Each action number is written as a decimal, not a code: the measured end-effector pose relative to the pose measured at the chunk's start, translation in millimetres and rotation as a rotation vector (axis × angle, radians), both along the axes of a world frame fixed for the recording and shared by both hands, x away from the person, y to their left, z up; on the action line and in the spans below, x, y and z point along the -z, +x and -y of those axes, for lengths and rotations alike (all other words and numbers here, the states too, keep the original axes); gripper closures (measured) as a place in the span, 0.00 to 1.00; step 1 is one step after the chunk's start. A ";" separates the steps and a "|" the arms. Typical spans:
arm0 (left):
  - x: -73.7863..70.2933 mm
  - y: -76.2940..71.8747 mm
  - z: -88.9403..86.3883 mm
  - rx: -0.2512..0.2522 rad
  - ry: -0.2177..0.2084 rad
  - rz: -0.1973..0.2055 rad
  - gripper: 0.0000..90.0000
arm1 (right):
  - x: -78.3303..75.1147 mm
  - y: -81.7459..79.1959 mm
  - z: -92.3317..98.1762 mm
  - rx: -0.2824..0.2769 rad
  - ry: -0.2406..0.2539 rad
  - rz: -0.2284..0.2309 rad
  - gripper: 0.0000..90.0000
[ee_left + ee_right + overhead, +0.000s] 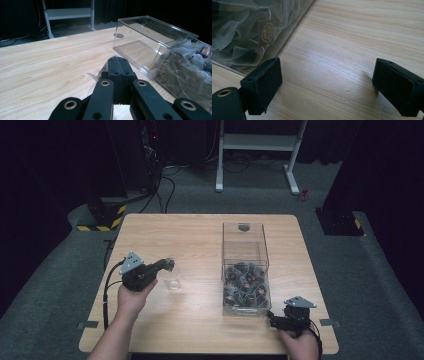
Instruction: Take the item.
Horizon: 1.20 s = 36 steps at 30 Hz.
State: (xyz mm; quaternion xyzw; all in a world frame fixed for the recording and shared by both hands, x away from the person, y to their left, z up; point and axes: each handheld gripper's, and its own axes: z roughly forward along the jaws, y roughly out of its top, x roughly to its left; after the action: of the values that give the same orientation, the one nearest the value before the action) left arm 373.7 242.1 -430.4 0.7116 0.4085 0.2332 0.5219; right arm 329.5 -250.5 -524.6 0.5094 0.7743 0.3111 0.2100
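Reaching in over the near left of the table [200, 235], the left gripper [169, 265] is held level by the left hand [131, 301], its jaws pressed together on the rim of a clear cup [173, 281], a thin edge of which is seen at the fingertips [118, 62]. The cup is small, transparent and upright. The right gripper [272, 319] is rested low on the table, jaws wide apart over bare wood, just beside the clear box [245, 270] of tea bags [242, 32].
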 end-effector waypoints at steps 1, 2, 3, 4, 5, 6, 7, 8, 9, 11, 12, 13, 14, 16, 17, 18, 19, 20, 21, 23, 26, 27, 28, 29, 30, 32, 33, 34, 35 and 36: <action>1.6 -2.3 0.4 0.003 0.007 -0.002 1.00 | 0.0 0.0 0.0 0.000 0.000 0.000 0.10; 2.7 -3.1 0.3 0.002 0.014 -0.006 1.00 | 0.0 0.0 0.0 0.000 0.000 0.000 0.10; 4.7 -4.2 0.7 0.001 0.016 -0.018 1.00 | 0.0 0.0 0.0 0.000 0.000 0.000 0.10; 6.3 -4.5 0.7 0.001 0.023 -0.022 1.00 | 0.0 0.0 0.0 0.000 0.000 0.000 0.10; 9.1 -5.1 0.7 -0.001 0.026 -0.030 1.00 | 0.0 0.0 0.0 0.000 0.000 0.000 0.10; 11.2 -5.3 0.5 0.001 0.029 -0.036 1.00 | 0.0 0.0 0.0 0.000 0.000 0.000 0.10; 13.2 -5.6 0.8 0.001 0.029 -0.043 1.00 | 0.0 0.0 0.0 0.000 0.000 0.000 0.10; 14.9 -5.4 0.7 0.001 0.036 -0.047 1.00 | 0.0 0.0 0.0 0.000 0.000 0.000 0.10; 16.4 -5.2 1.1 0.000 0.032 -0.054 1.00 | 0.0 0.0 0.0 0.000 0.000 0.000 0.10; 19.0 -4.2 1.2 0.000 0.028 -0.063 1.00 | 0.0 0.0 0.0 0.000 0.000 0.000 0.10; 20.1 -3.6 1.4 0.002 0.030 -0.072 1.00 | 0.0 0.0 0.0 0.000 0.000 0.000 0.10; 20.8 -2.9 1.9 0.002 0.033 -0.074 1.00 | 0.0 0.0 0.0 0.000 0.000 0.000 0.10; 21.5 -2.3 2.6 0.002 0.036 -0.078 1.00 | 0.0 0.0 0.0 0.000 0.000 0.000 0.10; 21.9 -1.0 3.0 0.008 0.028 -0.080 0.97 | 0.0 0.0 0.0 0.000 0.000 0.000 0.10; 21.3 -0.7 2.8 0.009 0.016 -0.081 0.91 | 0.0 0.0 0.0 0.000 0.000 0.000 0.10; 20.7 -0.5 2.0 0.011 0.013 -0.078 0.82 | 0.0 0.0 0.0 0.000 0.000 0.000 0.10; 20.2 -0.9 1.9 0.007 0.002 -0.077 0.78 | 0.0 0.0 0.0 0.000 0.000 0.000 0.10; 19.6 -1.2 1.4 0.004 -0.002 -0.075 0.74 | 0.0 0.0 0.0 0.000 0.000 0.000 0.10; 19.1 -1.4 0.8 -0.001 -0.001 -0.071 0.71 | 0.0 0.0 0.0 0.000 0.000 0.000 0.10; 18.2 -2.3 -0.5 -0.007 -0.004 -0.069 0.62 | 0.0 0.0 0.0 0.000 0.000 0.000 0.10; 17.3 -3.1 -2.4 -0.015 -0.001 -0.074 0.52 | 0.0 0.0 0.0 0.000 0.000 0.000 0.10; 17.0 -3.0 -3.2 -0.024 0.004 -0.079 0.48 | 0.0 0.0 0.0 0.000 0.000 0.000 0.10; 16.6 -3.0 -4.5 -0.031 0.008 -0.082 0.43 | 0.0 0.0 0.0 0.000 0.000 0.000 0.10; 16.2 -3.3 -5.7 -0.036 0.006 -0.082 0.40 | 0.0 0.0 0.0 0.000 0.000 0.000 0.10; 15.7 -3.8 -7.1 -0.038 0.009 -0.084 0.37 | 0.0 0.0 0.0 0.000 0.000 0.000 0.10; 15.3 -4.3 -8.3 -0.041 0.011 -0.081 0.34 | 0.0 0.0 0.0 0.000 0.000 0.000 0.10; 14.3 -5.7 -10.6 -0.047 0.011 -0.076 0.31 | 0.0 0.0 0.0 0.000 0.000 0.000 0.10; 13.8 -6.3 -12.0 -0.048 0.008 -0.076 0.30 | 0.0 0.0 0.0 0.000 0.000 0.000 0.10; 13.3 -6.7 -13.6 -0.047 0.006 -0.074 0.28 | 0.0 0.0 -0.1 0.000 0.000 0.000 0.10; 12.9 -7.3 -14.9 -0.048 0.000 -0.071 0.26 | 0.0 0.0 0.0 0.000 0.000 0.000 0.10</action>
State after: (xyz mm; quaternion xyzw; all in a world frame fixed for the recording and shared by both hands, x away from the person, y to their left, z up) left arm 366.4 257.0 -443.3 0.7097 0.4437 0.2201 0.5011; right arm 329.5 -250.5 -524.6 0.5094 0.7743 0.3110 0.2101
